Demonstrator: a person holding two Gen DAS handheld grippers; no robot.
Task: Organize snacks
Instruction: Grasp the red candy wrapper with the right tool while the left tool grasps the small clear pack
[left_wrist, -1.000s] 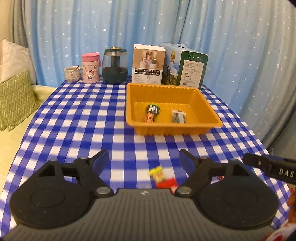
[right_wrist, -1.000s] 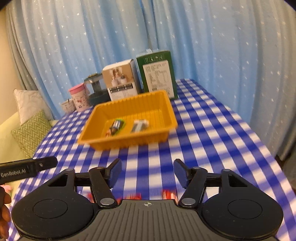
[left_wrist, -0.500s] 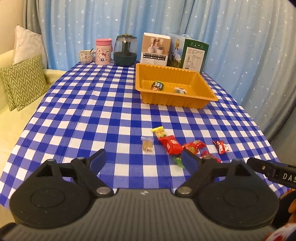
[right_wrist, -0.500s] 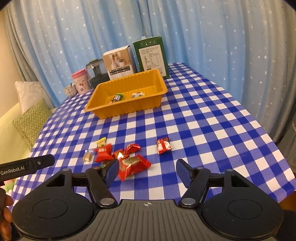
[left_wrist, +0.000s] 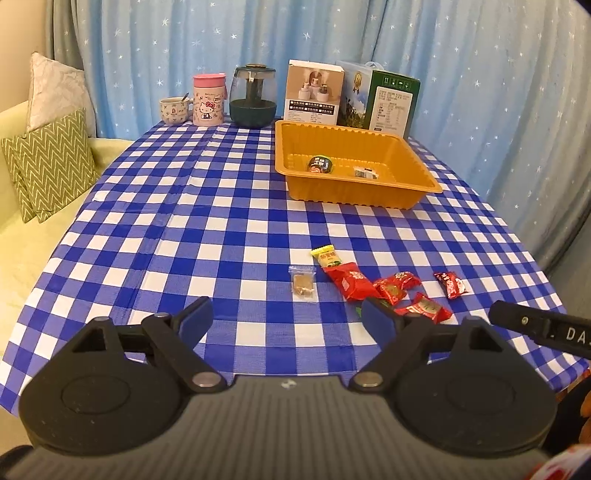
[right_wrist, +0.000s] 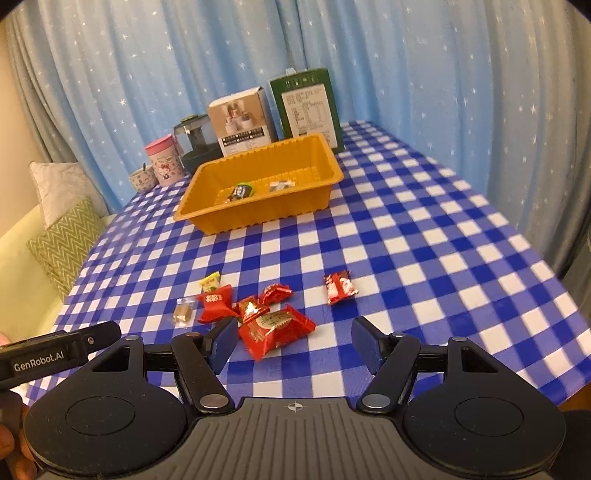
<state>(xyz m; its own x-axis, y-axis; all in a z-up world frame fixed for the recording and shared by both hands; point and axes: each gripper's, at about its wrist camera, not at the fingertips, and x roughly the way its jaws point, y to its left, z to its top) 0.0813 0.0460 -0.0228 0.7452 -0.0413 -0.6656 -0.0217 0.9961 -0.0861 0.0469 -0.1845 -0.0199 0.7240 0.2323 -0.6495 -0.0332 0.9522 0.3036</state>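
Observation:
Several wrapped snacks lie in a loose group near the table's front edge: a clear packet with a brown sweet (left_wrist: 303, 284), a yellow packet (left_wrist: 327, 257), red packets (left_wrist: 351, 282) and a lone red one (right_wrist: 340, 288) off to the right. The orange tray (left_wrist: 369, 194) stands farther back with two small snacks (left_wrist: 320, 164) inside. My left gripper (left_wrist: 286, 314) is open and holds nothing, just short of the clear packet. My right gripper (right_wrist: 295, 343) is open too. A large red packet (right_wrist: 277, 326) lies on the cloth just ahead of its left finger, untouched.
A mug (left_wrist: 173, 110), a pink cup (left_wrist: 208, 99), a dark glass jar (left_wrist: 253, 98), a white box (left_wrist: 314, 98) and a green box (left_wrist: 388, 101) line the back edge before a blue curtain. A sofa with cushions (left_wrist: 51, 162) lies left.
Both grippers have drawn back from the tray toward the near table edge, bringing the loose snacks into view. Over the last half second they have kept still.

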